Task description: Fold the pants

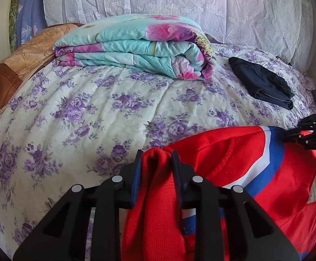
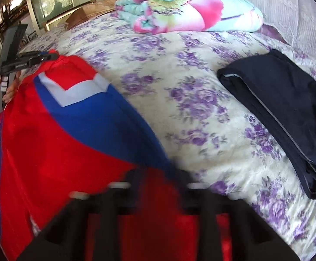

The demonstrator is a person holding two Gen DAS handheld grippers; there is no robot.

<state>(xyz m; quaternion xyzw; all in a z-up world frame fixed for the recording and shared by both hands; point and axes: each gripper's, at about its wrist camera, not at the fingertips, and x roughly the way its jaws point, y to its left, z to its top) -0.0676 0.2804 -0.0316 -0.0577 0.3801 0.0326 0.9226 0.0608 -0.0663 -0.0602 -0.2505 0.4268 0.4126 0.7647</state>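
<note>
Both claws pinch the red pants on the bed.

Tilted downward, the left claw grips a bunched red edge of the pants; the blurred right claw is clamped on red cloth, over the flowered bed.

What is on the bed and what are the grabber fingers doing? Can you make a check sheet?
Surface: bed sheet, cream with purple flowers, wrinkled.
Job's things: red pants with blue and white stripes, bunched at the near edge.
Clutter: folded quilt; folded dark garment; brown pillow.
Grippers: left gripper shut on the red cloth; right gripper blurred, shut on the red pants.
Cables: nothing seen.
Surroundings: white lace cover behind the bed.
</note>
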